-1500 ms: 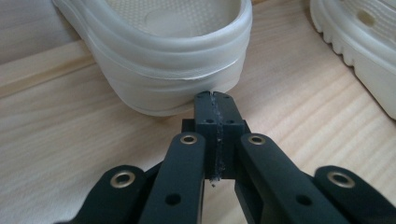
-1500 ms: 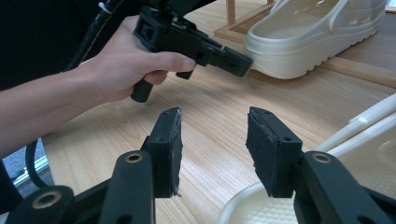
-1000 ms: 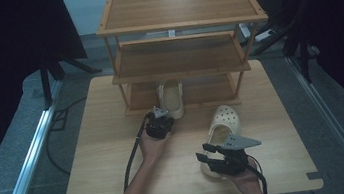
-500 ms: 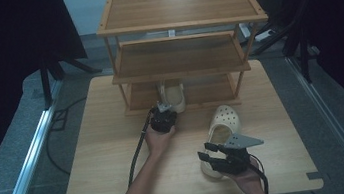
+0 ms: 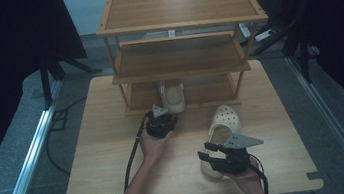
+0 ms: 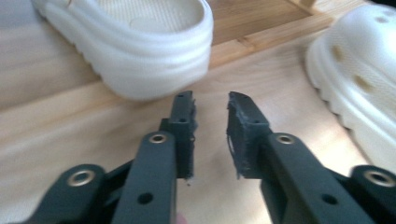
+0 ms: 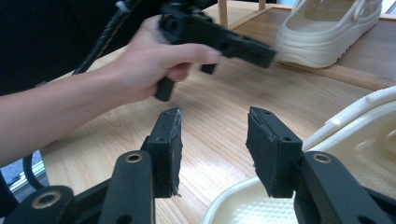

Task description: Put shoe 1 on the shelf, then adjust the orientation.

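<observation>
Centrally in the high view, a three-tier wooden shoe rack [image 5: 182, 55] stands at the table's far edge, with one cream perforated foam clog [image 5: 172, 96] on its lowest shelf. The second cream clog [image 5: 221, 131] lies lower right on the light wooden table [image 5: 101, 151], well apart from the rack. The left gripper [image 5: 161, 114], just before the shelved clog, has just been opening its jaws; nothing sits between them. One second ago it was clamped shut. The right gripper [image 5: 210, 153] hovers over the second clog's heel, jaws apart, holding nothing.
</observation>
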Demonstrator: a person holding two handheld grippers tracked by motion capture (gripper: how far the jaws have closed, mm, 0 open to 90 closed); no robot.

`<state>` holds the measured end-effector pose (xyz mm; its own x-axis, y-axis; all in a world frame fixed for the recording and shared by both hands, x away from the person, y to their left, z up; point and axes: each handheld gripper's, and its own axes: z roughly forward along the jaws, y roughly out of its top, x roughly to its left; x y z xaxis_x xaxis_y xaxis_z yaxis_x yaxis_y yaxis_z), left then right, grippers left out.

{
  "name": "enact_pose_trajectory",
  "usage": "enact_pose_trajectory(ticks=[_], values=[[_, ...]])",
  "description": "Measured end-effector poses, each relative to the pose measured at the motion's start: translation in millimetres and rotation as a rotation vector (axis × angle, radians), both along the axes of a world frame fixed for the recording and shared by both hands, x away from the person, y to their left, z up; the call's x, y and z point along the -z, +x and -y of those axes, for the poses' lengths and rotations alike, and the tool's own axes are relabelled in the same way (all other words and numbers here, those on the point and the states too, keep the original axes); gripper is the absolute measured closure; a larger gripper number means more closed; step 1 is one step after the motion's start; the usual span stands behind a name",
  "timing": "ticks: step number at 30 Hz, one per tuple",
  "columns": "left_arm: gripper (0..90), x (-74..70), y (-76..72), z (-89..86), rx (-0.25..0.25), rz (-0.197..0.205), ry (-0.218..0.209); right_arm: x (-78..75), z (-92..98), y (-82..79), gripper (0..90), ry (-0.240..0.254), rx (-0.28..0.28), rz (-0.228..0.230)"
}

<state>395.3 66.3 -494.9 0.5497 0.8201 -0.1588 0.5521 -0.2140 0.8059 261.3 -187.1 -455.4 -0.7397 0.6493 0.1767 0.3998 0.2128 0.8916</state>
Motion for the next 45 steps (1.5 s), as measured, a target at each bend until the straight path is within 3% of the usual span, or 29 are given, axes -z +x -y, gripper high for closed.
enact_pose_trajectory(ticks=[5, 10, 19, 22, 26, 36, 45], values=[[54.5, -4.0, -25.5, -23.8, 0.058, -0.041, -0.038, -1.3, -0.3, 0.5, 55.7, -0.001, 0.009, 0.005], [43.4, -6.6, -53.1, -50.9, 0.078, -0.031, -0.048, -2.0, -5.9, 1.5, 63.3, -0.036, 0.011, 0.017], [39.7, -13.8, -83.9, -73.1, 0.091, -0.007, -0.062, 5.3, -16.0, 6.9, 84.2, -0.095, -0.012, -0.022], [39.3, -17.1, -91.3, -76.4, 0.090, 0.009, -0.042, 6.5, -18.9, 9.0, 88.6, -0.119, -0.017, -0.027], [39.7, -19.1, -96.8, -81.8, 0.096, 0.009, -0.044, 8.0, -23.7, 12.3, 89.5, -0.146, -0.033, -0.035], [40.0, -27.8, -101.6, -100.5, 0.066, 0.018, -0.075, 7.9, -18.2, 12.3, 89.6, -0.191, 0.015, -0.038], [39.9, -21.3, -99.6, -95.0, 0.079, -0.010, -0.057, 14.9, -28.5, 17.3, 89.5, -0.247, 0.022, -0.057]])
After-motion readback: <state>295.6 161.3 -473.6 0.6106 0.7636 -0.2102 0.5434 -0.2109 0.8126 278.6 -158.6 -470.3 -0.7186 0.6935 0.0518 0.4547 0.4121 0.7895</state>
